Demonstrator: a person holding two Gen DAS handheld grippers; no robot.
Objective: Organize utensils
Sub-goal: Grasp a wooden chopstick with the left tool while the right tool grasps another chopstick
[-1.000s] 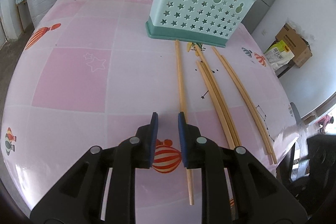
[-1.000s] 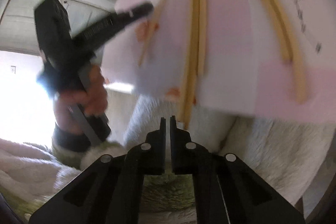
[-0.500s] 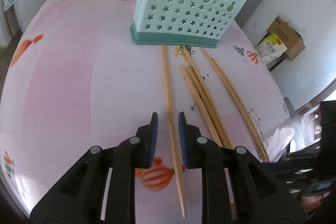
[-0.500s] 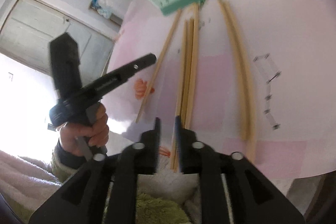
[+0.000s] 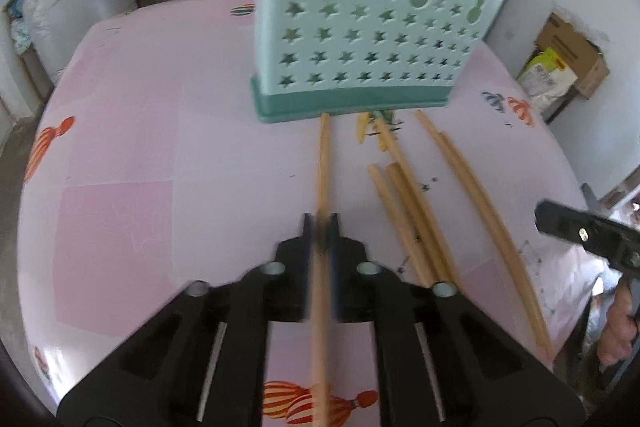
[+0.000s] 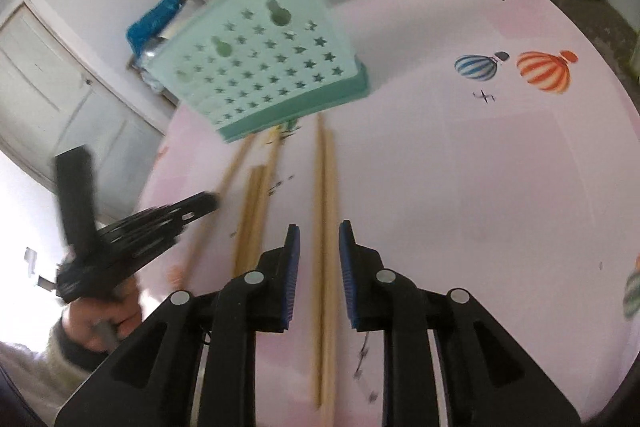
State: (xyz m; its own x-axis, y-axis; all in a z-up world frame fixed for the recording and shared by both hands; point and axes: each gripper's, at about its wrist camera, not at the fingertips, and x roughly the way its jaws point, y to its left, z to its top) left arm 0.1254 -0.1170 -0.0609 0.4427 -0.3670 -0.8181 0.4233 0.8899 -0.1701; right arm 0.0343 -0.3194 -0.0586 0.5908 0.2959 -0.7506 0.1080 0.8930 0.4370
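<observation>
A mint-green plastic utensil holder with star-shaped holes [image 5: 372,39] stands upright on the pink tablecloth with balloon prints [image 5: 132,147]. All the long wooden chopsticks lie flat on the cloth in front of this holder, with their far ends near its dark green base.

The left gripper [image 5: 321,227] is closed on a single wooden chopstick [image 5: 323,163], the one that lies most to the left of the holder's front. Its jaws have just been closing, and the stick now runs between the pads. The picture is blurred there, so the contact seems firm, but I cannot be fully sure.

The right gripper [image 6: 319,247] is narrowly open. A pair of wooden chopsticks [image 6: 325,179], lying side by side below the holder's right corner, passes between its blue pads [image 6: 293,259] without touching them. Three more wooden chopsticks [image 5: 412,211] lie between the single one and the pair.
</observation>
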